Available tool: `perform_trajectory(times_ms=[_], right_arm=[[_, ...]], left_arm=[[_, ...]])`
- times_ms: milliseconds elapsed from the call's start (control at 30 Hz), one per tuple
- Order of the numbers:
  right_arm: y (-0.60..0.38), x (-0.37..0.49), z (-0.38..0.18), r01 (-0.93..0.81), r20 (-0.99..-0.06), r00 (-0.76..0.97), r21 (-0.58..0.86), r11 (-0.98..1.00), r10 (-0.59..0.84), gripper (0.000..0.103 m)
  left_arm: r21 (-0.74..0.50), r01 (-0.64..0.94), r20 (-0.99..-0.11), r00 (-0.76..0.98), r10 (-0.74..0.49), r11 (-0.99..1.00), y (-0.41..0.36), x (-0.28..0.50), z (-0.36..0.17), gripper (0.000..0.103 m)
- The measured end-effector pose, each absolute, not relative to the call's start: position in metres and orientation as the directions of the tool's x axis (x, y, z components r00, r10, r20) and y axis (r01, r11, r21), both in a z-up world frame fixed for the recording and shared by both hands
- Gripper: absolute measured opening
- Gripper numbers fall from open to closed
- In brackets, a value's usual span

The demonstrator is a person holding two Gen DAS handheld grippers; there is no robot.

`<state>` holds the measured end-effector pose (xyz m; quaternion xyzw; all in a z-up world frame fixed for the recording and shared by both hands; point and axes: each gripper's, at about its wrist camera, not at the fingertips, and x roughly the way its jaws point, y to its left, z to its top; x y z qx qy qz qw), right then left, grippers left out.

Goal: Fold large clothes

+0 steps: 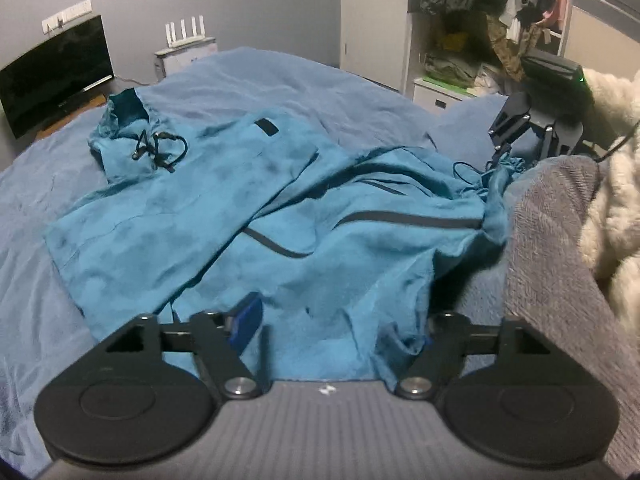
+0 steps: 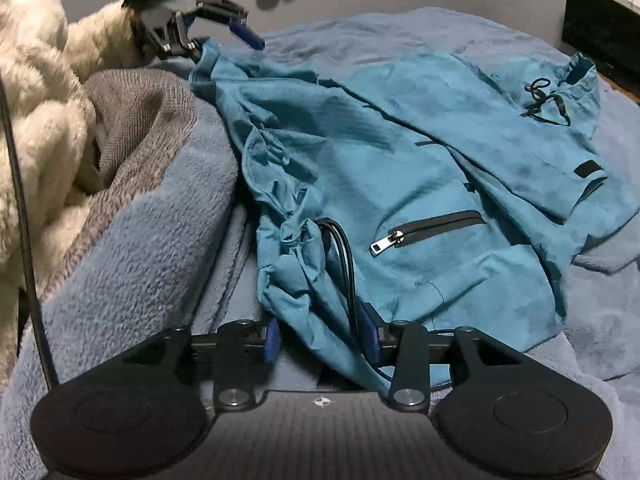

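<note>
A teal jacket point(image 1: 248, 216) lies spread on the bed, collar and black drawcord at the far end, and a zip pocket point(image 2: 428, 226) shows in the right wrist view. My left gripper point(image 1: 336, 328) stands open at the near hem, with jacket cloth lying between its fingers. One blue pad point(image 1: 246, 318) shows; the other is under the cloth. My right gripper point(image 2: 320, 338) is also open, astride the bunched hem and a black cord point(image 2: 348, 276). Each gripper appears in the other's view, at the hem's corners: the left gripper point(image 2: 228, 42) and the right gripper point(image 1: 516, 156).
The bed has a blue cover point(image 1: 280, 80). A grey-blue fleece blanket point(image 2: 132, 232) and a white fluffy blanket point(image 2: 36, 92) pile up beside the hem. A dark monitor point(image 1: 56, 76), a router point(image 1: 186, 32) and a shelf of clothes point(image 1: 480, 20) stand beyond the bed.
</note>
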<state>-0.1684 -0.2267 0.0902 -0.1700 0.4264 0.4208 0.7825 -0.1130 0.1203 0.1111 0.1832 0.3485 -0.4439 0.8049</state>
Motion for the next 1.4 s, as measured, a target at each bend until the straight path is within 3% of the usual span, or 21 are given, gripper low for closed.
perform_trajectory(times_ms=[200, 300, 400, 500, 633, 700, 800, 867, 933, 1067, 1233, 1300, 1400], right_arm=[[-0.218, -0.172, 0.091, -0.806, -0.814, 0.285, 0.082, 0.586, 0.505, 0.045], [-0.213, -0.171, 0.092, -0.805, -0.818, 0.287, 0.077, 0.588, 0.499, 0.046], [-0.207, -0.171, 0.090, -0.804, -0.821, 0.293, 0.066, 0.591, 0.490, 0.046], [-0.207, -0.172, 0.090, -0.800, -0.820, 0.297, 0.067, 0.596, 0.490, 0.046], [-0.210, -0.171, 0.087, -0.799, -0.818, 0.297, 0.070, 0.598, 0.493, 0.046], [-0.212, -0.171, 0.086, -0.800, -0.815, 0.295, 0.074, 0.595, 0.499, 0.046], [-0.212, -0.169, 0.085, -0.803, -0.811, 0.296, 0.075, 0.591, 0.505, 0.046], [-0.212, -0.169, 0.084, -0.807, -0.809, 0.299, 0.069, 0.587, 0.506, 0.046], [-0.212, -0.170, 0.085, -0.809, -0.808, 0.305, 0.060, 0.585, 0.504, 0.046], [-0.210, -0.173, 0.085, -0.808, -0.798, 0.323, 0.048, 0.588, 0.509, 0.046], [-0.210, -0.167, 0.082, -0.794, -0.780, 0.350, 0.047, 0.607, 0.519, 0.044], [-0.212, -0.161, 0.080, -0.779, -0.774, 0.371, 0.042, 0.626, 0.513, 0.025], [-0.218, -0.155, 0.084, -0.763, -0.750, 0.400, 0.045, 0.645, 0.526, 0.017]], left_arm=[[-0.075, 0.891, -0.721, 0.261, -0.642, 0.447, 0.150, -0.108, 0.134, 0.075], [-0.082, 0.858, -0.712, 0.306, -0.632, 0.507, 0.154, -0.095, 0.138, 0.090], [-0.156, 0.822, -0.721, 0.284, -0.632, 0.548, 0.139, -0.079, 0.134, 0.091], [-0.109, 0.806, -0.724, 0.337, -0.602, 0.582, 0.120, -0.081, 0.139, 0.091], [-0.243, 0.763, -0.628, 0.347, -0.696, 0.600, 0.124, -0.079, 0.162, 0.091], [-0.221, 0.708, -0.663, 0.395, -0.636, 0.671, 0.117, -0.077, 0.164, 0.091], [-0.060, 0.685, -0.760, 0.441, -0.477, 0.727, 0.090, -0.084, 0.149, 0.091], [0.033, 0.677, -0.816, 0.443, -0.372, 0.735, 0.073, -0.091, 0.130, 0.088], [0.029, 0.666, -0.859, 0.398, -0.322, 0.746, 0.065, -0.094, 0.115, 0.081], [0.152, 0.649, -0.892, 0.416, -0.180, 0.745, 0.061, -0.107, 0.095, 0.080], [0.203, 0.607, -0.901, 0.423, -0.096, 0.768, 0.072, -0.109, 0.087, 0.045], [0.182, 0.574, -0.889, 0.443, -0.115, 0.798, 0.083, -0.105, 0.090, 0.036], [0.130, 0.516, -0.862, 0.480, -0.160, 0.847, 0.097, -0.098, 0.100, 0.031]])
